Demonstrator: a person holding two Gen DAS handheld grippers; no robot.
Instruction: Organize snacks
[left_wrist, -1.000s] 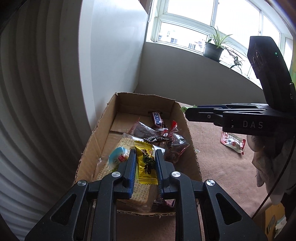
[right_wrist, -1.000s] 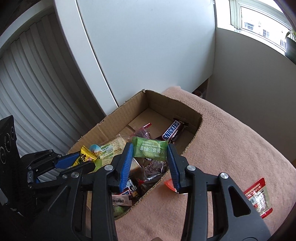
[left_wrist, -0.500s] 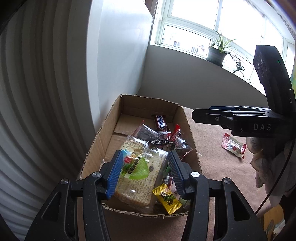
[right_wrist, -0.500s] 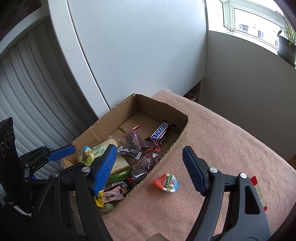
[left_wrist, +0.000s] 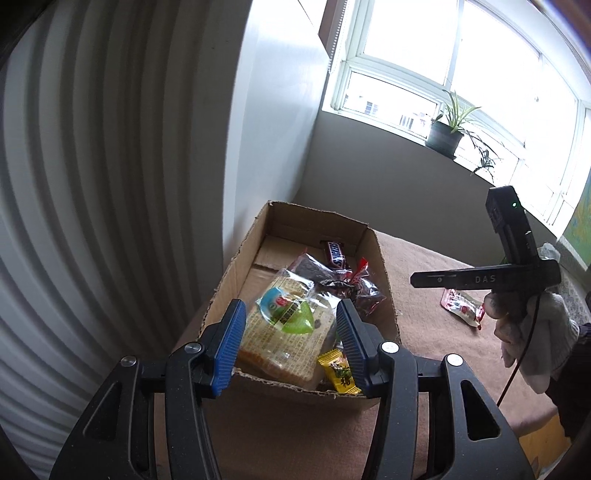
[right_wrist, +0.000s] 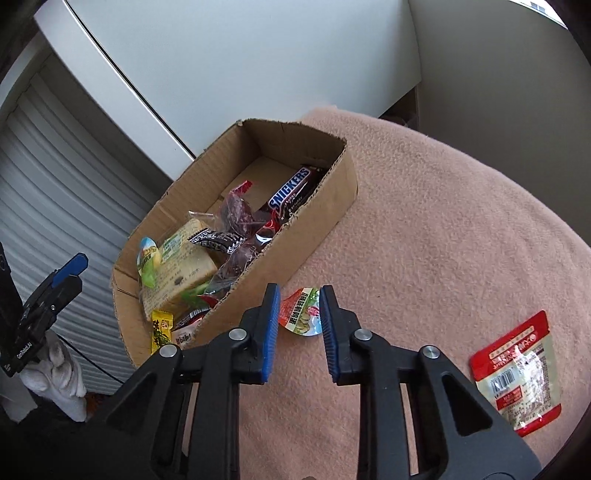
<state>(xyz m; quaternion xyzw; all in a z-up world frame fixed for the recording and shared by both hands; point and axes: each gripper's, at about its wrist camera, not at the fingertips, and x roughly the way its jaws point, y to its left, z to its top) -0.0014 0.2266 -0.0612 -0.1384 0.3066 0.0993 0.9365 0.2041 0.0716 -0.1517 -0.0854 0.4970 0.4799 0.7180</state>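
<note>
The cardboard box (left_wrist: 236, 258) on the pink blanket holds a cracker pack (left_wrist: 280, 339), a green-and-blue jelly cup (left_wrist: 291, 314), a Snickers bar (right_wrist: 291, 192), dark red packets and a yellow candy (left_wrist: 340, 373) at its near end. My left gripper (left_wrist: 290, 310) hangs open above that near end with nothing between its pads. My right gripper (right_wrist: 300, 295) is down on the blanket just outside the box's long wall (right_wrist: 325, 206). It is shut on a small red jelly cup (right_wrist: 301, 314), one blue pad against each side.
A red-and-clear snack pouch (right_wrist: 517, 369) lies flat on the blanket (right_wrist: 443, 221) to the right of the right gripper. White wall panels and a ribbed shutter stand behind the box. A potted plant (left_wrist: 445, 133) stands on the window sill.
The left gripper let go of the yellow candy, which now lies in the box, and drew back. The right gripper dropped its green packet into the box, sank to the blanket and closed on the red jelly cup.
</note>
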